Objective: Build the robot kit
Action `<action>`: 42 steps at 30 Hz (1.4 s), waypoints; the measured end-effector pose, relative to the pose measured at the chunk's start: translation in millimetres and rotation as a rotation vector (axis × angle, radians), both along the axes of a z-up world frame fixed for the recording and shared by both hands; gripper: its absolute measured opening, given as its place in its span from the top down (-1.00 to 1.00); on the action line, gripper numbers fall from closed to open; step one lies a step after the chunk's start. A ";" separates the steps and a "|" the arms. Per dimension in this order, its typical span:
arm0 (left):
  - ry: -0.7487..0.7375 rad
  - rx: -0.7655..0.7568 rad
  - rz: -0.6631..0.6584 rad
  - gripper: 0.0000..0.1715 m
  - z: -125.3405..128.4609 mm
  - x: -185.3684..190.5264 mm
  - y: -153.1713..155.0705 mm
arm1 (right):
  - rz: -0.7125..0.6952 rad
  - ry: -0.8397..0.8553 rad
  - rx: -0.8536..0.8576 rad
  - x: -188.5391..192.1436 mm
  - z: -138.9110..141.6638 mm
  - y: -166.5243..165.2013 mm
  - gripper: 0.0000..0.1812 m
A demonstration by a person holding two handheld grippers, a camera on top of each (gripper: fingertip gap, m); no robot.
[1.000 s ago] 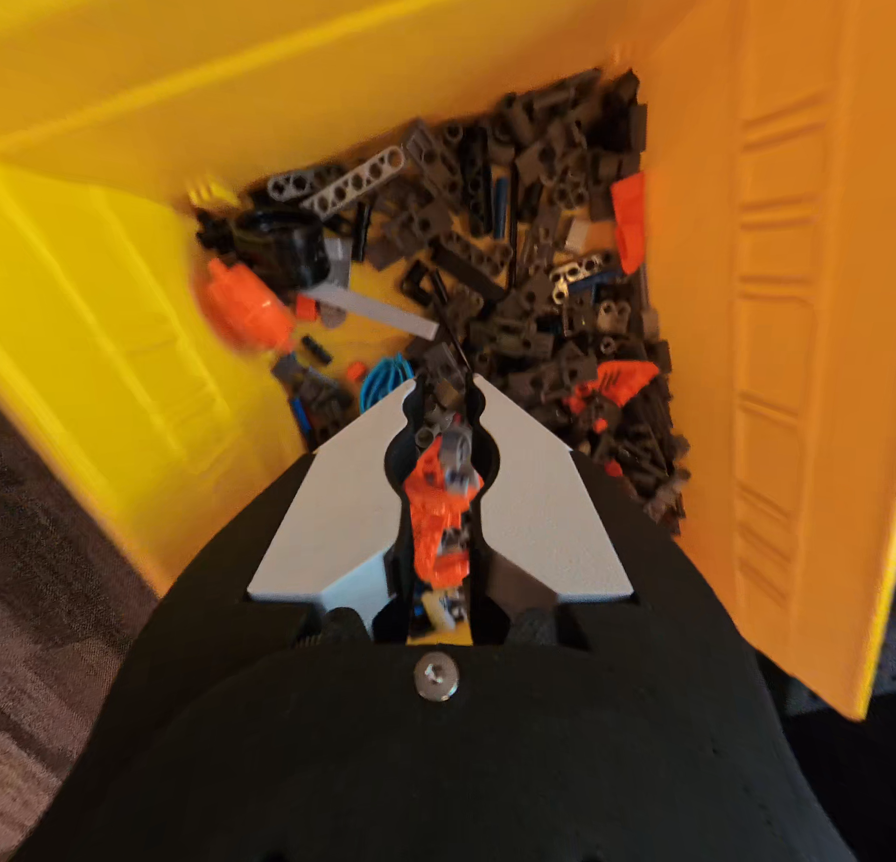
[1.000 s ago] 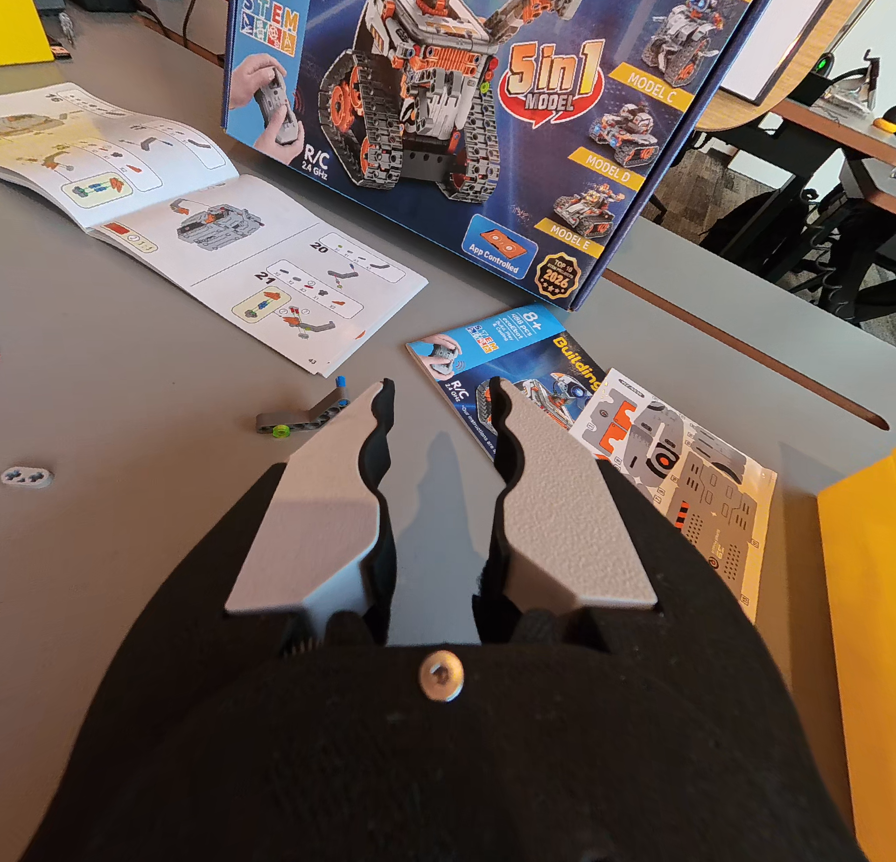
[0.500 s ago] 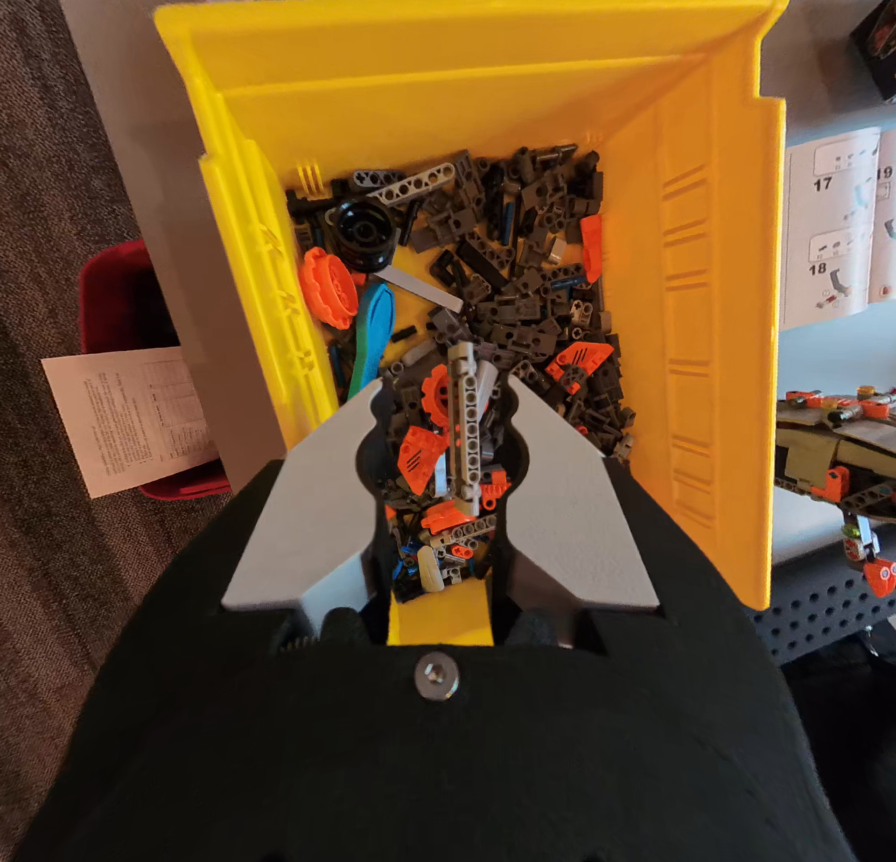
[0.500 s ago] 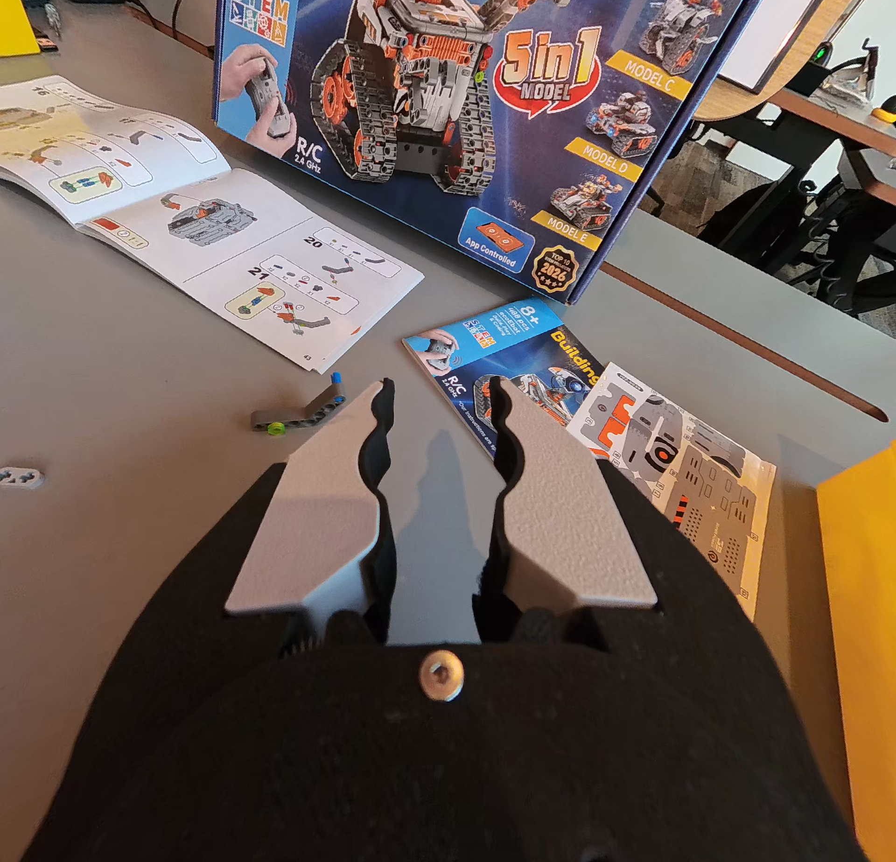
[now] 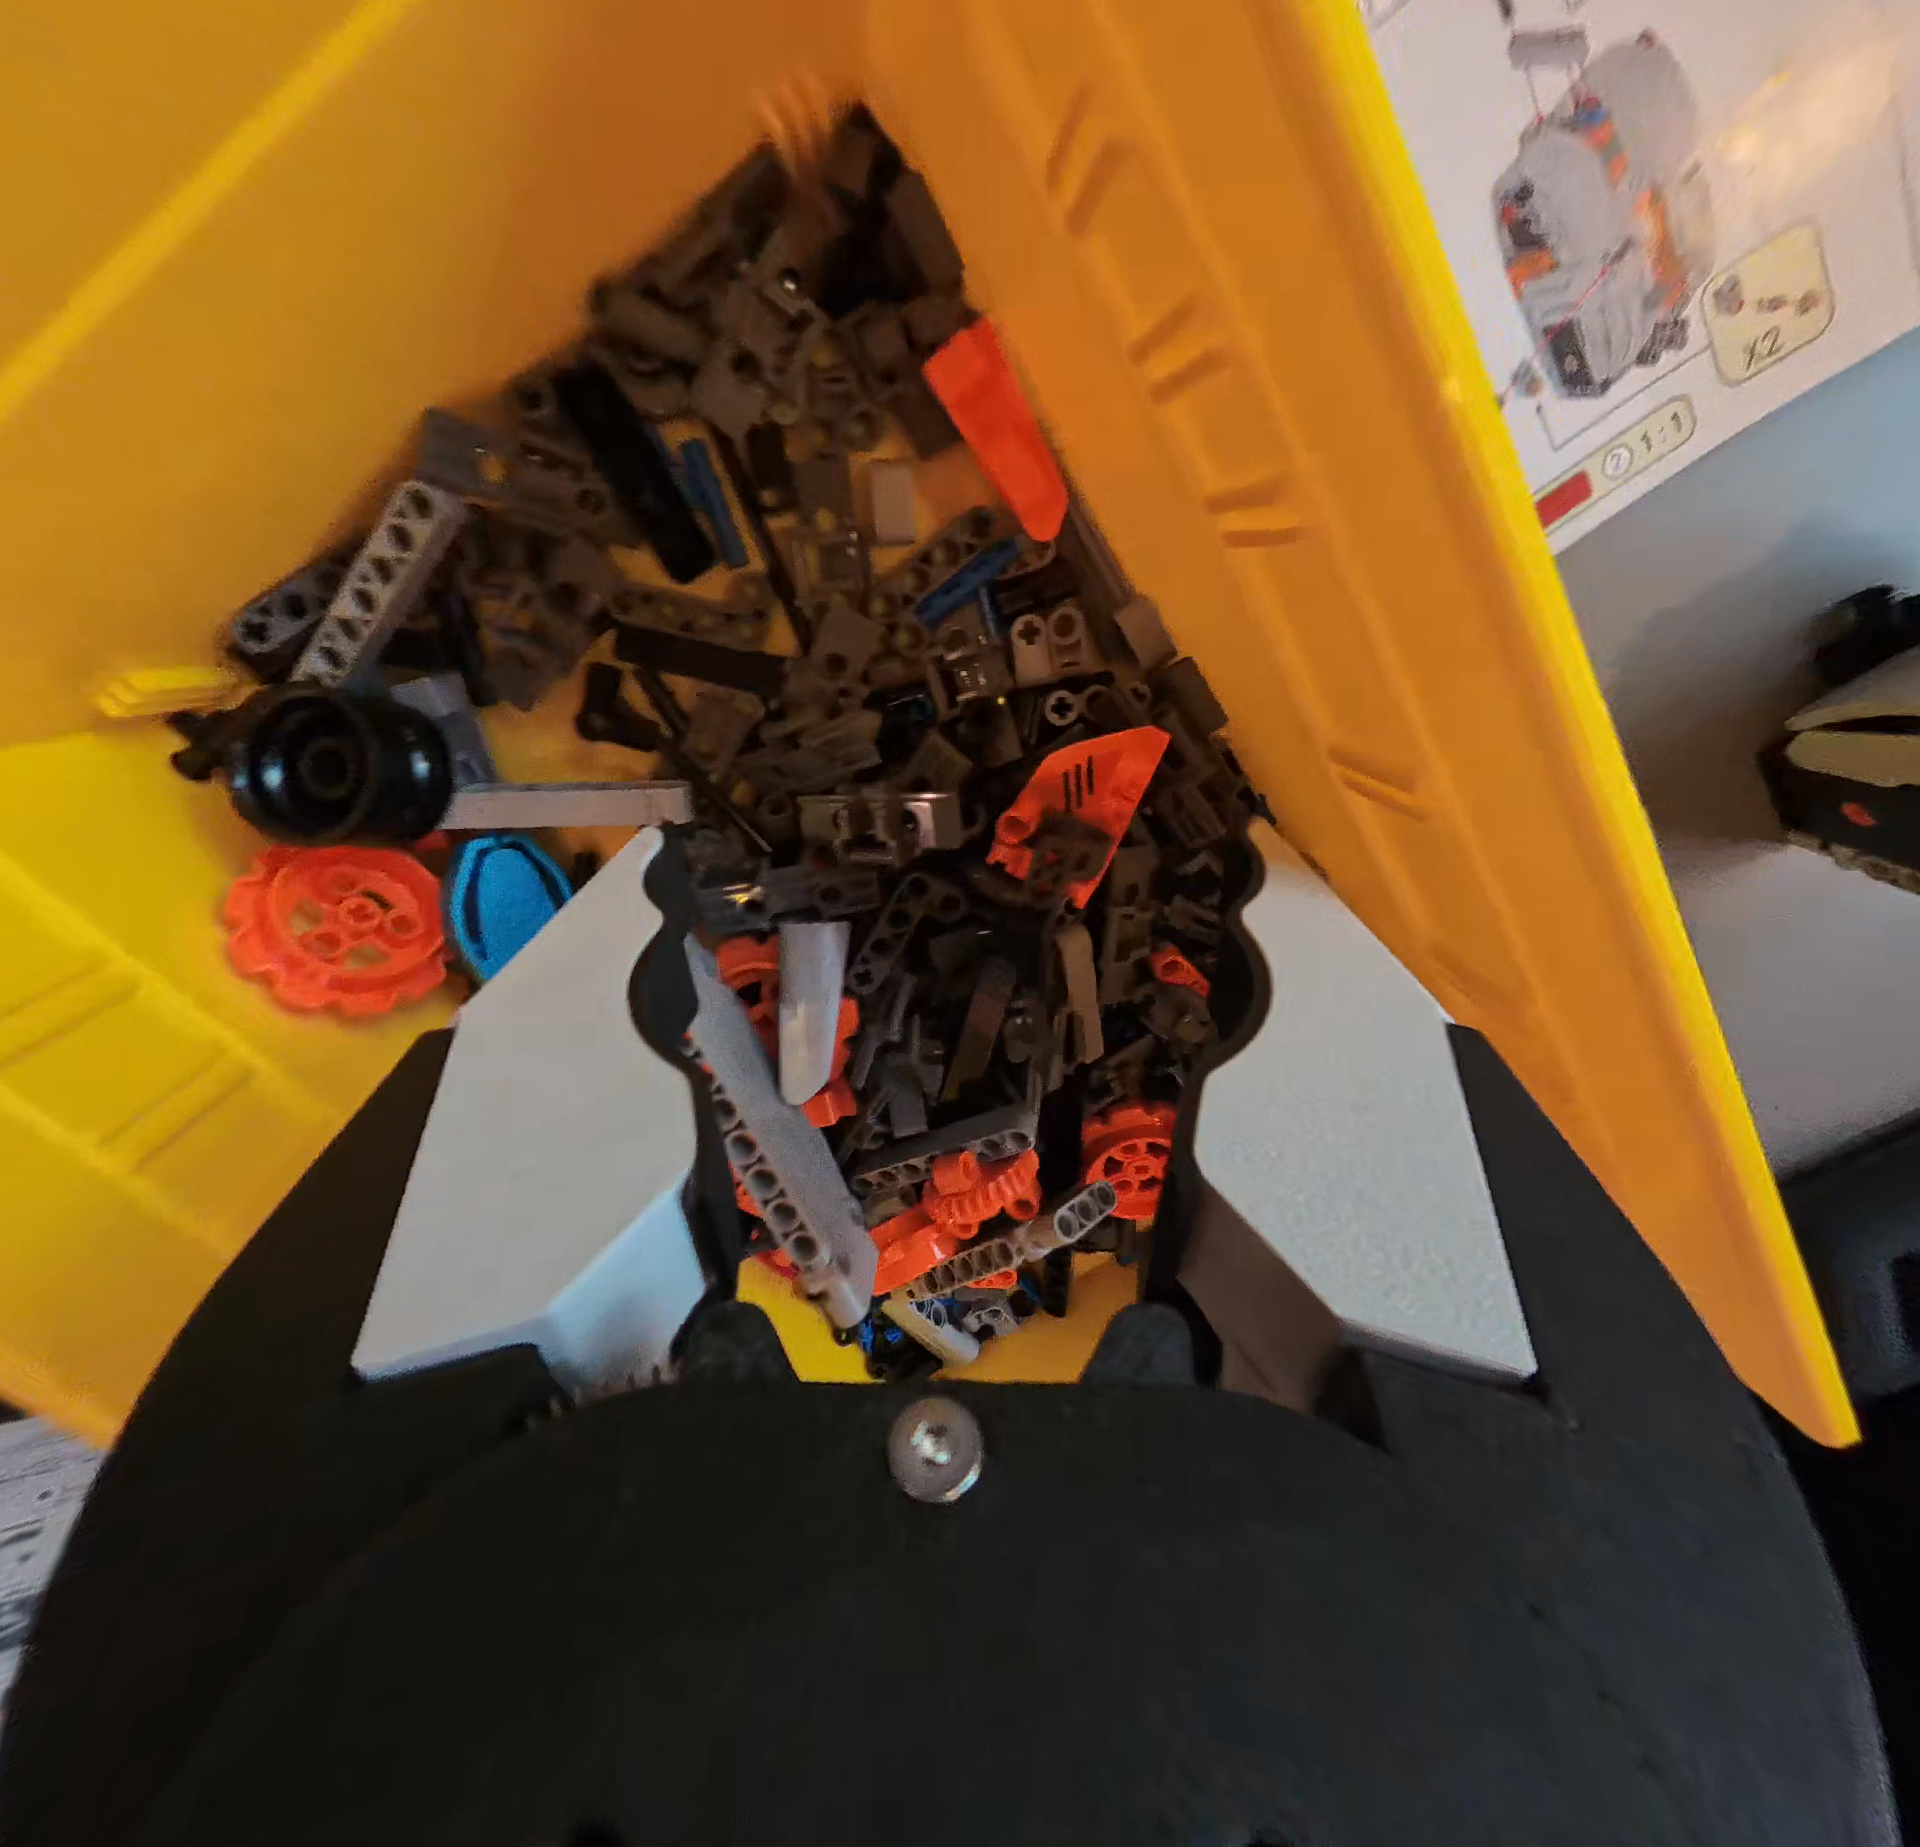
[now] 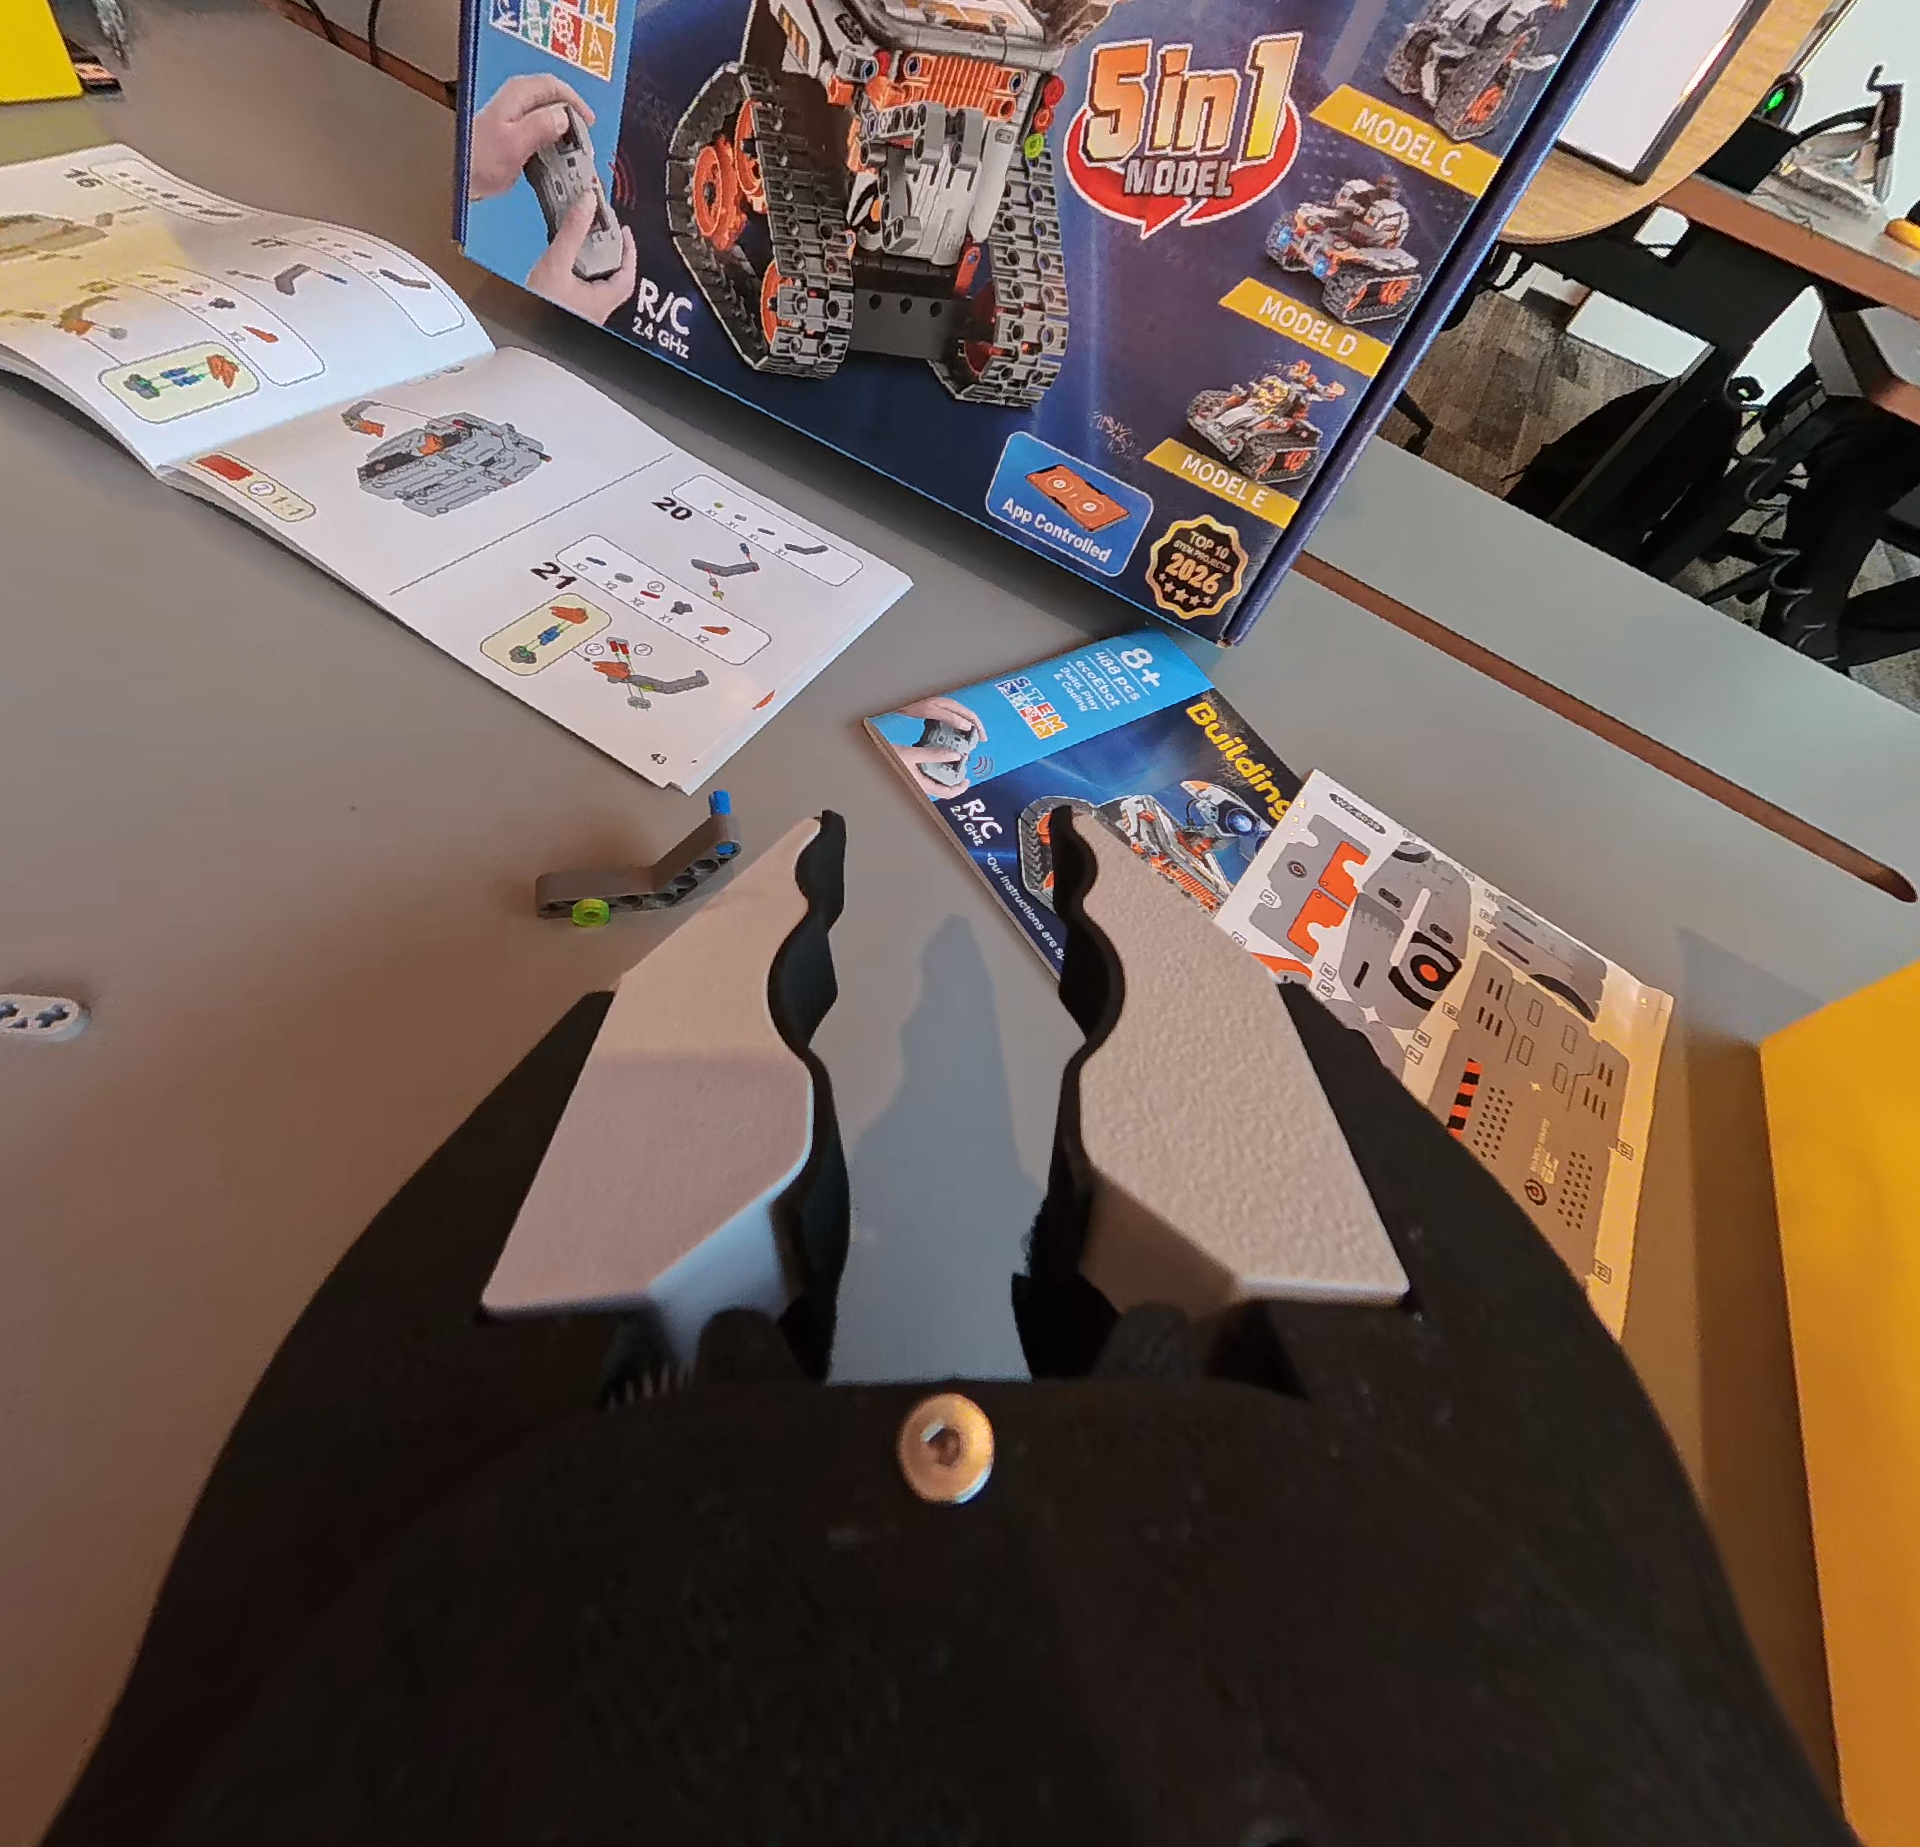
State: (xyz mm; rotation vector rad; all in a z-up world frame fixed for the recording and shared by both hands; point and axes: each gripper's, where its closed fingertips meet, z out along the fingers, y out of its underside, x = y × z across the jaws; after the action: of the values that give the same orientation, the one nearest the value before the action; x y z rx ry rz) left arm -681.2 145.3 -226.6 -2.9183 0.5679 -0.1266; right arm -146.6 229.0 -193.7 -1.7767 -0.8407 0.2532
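Note:
My left gripper [image 5: 951, 841] is open wide and held low inside a yellow bin [image 5: 312, 239], just above a pile of dark grey, black and orange building parts [image 5: 831, 654]. A long light grey beam [image 5: 774, 1132] and orange gears lie in the pile between its jaws. It holds nothing. My right gripper [image 6: 943, 821] is open and empty, just above a grey table [image 6: 260, 966]. A bent grey beam with a blue pin and a green stud [image 6: 644, 875] lies on the table just left of its left fingertip.
In the bin, a black wheel [image 5: 332, 758], an orange gear [image 5: 332, 930] and a blue part [image 5: 504, 893] lie at the left. On the table are an open instruction booklet [image 6: 468, 509], a blue toy box [image 6: 987, 239], a small booklet [image 6: 1091, 758], a sticker sheet [image 6: 1455, 1018] and a yellow bin wall [image 6: 1860, 1330]. The left gripper's tips are roughly 55 cm from the right gripper's. The black wheel [image 5: 332, 758] is about 6 cm from my left fingertips.
My left gripper has opened from nearly shut to wide, drawn back, then moved down close to the pile again. My right gripper has barely moved.

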 end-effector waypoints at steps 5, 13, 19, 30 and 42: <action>0.104 -0.045 -0.026 -0.27 -18.1 5.3 2.1 | 0.013 0.008 0.018 -1.6 5.5 -2.8 0.56; 0.216 -0.088 0.015 -0.31 -30.2 -6.2 1.5 | 0.035 -0.014 0.009 -6.7 2.0 -3.7 0.56; 0.244 -0.112 0.030 -0.06 -26.5 -18.1 -8.6 | 0.042 -0.021 0.002 -8.8 -0.7 -3.9 0.56; 0.202 -0.149 0.047 0.73 -17.3 -38.2 -25.7 | 0.026 -0.029 -0.013 -5.5 -5.2 -0.9 0.56; 0.176 -0.114 0.089 0.87 -10.5 -50.3 -19.9 | 0.035 -0.037 -0.014 -7.9 -6.0 -1.5 0.56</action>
State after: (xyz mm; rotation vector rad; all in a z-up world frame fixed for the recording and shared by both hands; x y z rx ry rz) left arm -731.5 125.5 -237.1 -3.0801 0.4683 0.1144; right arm -154.4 227.6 -199.7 -1.7856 -0.8984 0.2502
